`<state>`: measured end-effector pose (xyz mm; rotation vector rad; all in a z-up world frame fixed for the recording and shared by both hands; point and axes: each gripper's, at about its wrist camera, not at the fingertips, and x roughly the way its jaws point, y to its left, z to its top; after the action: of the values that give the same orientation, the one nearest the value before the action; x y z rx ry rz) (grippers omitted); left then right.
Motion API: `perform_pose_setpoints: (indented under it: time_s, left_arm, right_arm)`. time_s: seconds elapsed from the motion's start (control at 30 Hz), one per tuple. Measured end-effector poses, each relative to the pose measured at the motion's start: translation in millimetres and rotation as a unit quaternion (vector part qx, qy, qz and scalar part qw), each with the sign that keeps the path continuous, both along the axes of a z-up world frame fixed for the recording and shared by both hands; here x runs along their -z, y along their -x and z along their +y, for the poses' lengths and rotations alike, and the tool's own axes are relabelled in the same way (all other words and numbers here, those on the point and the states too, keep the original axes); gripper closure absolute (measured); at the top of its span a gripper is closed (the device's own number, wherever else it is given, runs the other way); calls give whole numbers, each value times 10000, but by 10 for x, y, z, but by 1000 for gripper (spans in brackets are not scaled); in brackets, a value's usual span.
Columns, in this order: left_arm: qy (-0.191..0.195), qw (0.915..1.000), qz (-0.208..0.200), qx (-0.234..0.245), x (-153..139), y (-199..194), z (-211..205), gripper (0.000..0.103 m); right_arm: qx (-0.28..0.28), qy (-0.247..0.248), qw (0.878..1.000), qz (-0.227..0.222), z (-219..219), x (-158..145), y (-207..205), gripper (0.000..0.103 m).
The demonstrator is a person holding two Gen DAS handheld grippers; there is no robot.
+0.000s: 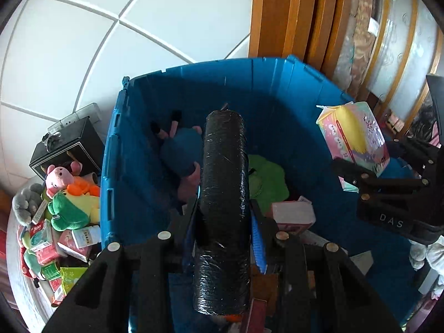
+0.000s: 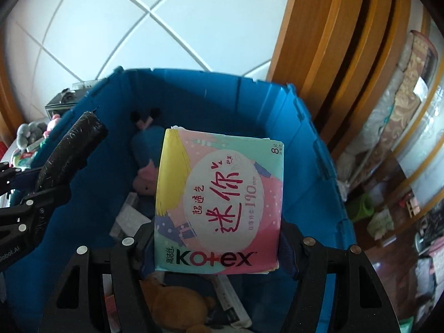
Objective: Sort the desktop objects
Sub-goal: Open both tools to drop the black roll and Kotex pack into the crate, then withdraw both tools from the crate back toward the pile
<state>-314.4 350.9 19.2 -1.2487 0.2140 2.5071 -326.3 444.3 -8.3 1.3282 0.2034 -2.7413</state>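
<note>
Desktop objects are mid-sorting above a blue bin (image 1: 133, 149). The left gripper (image 1: 224, 219) has its jaws narrowed tight on a black plastic-wrapped roll (image 1: 223, 194), which stands along the fingers and hangs over the bin's open top. The right gripper (image 2: 219, 238) has its jaws set wide and clamped on the sides of a pastel Kotex packet (image 2: 219, 202), also held over the bin. Inside the bin lie a dark blue plush (image 1: 180, 149) with pink limbs, a green plush (image 1: 266, 180), a pink box (image 1: 294, 213) and an orange-brown plush (image 2: 177, 305). Left of the bin, on a pale round table (image 1: 19, 272), more plush toys (image 1: 69, 202) and small cartons (image 1: 41, 238) are heaped beside a black box (image 1: 69, 147).
</note>
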Motion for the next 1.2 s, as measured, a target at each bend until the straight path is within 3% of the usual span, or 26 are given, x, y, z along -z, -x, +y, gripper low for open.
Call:
perform_pose_setpoints:
  time_s: [0.1,0.33,0.4,0.5,0.57,0.67,0.83,0.93,1.0,1.2]
  left_arm:
    - [102,9999,35,-8,56,49,60,69]
    - [371,9989,285,-19,32,-8,142,68]
    - [446,9983,376,-21,-4,-52,153,58]
    - [439,9978,498,15,-84,-117,150,47]
    - [420,9976,543,42,-135,-151,138,47]
    - [368,9972,643,51,-235,-245,82,46]
    - [246,9953,937,82,-419,-484,-40,46]
    - [113,9930,1171,42,-553,-661,-160,42]
    - [38,9904,1379,-8,-648,-792,-257,30]
    - [-176,9802,1949,-298,-856,-1174,-618,24]
  right_arm:
    - [92,1,9999,-93,33,94,50,35]
    - [254,-386,9988,178,55,106,91,34]
    - [254,-422,9984,270,63,90,101,34]
    - [268,-456,9978,407,66,55,89,28]
    - [325,-529,9967,528,71,10,71,19]
    - [340,-463,9960,690,91,-110,0,15]
    - [263,-286,9939,1030,99,-400,-271,2]
    - [179,-62,9922,1229,84,-572,-516,1]
    - [99,81,9905,1368,45,-666,-684,1]
    - [-191,446,9832,1759,-173,-847,-1124,0]
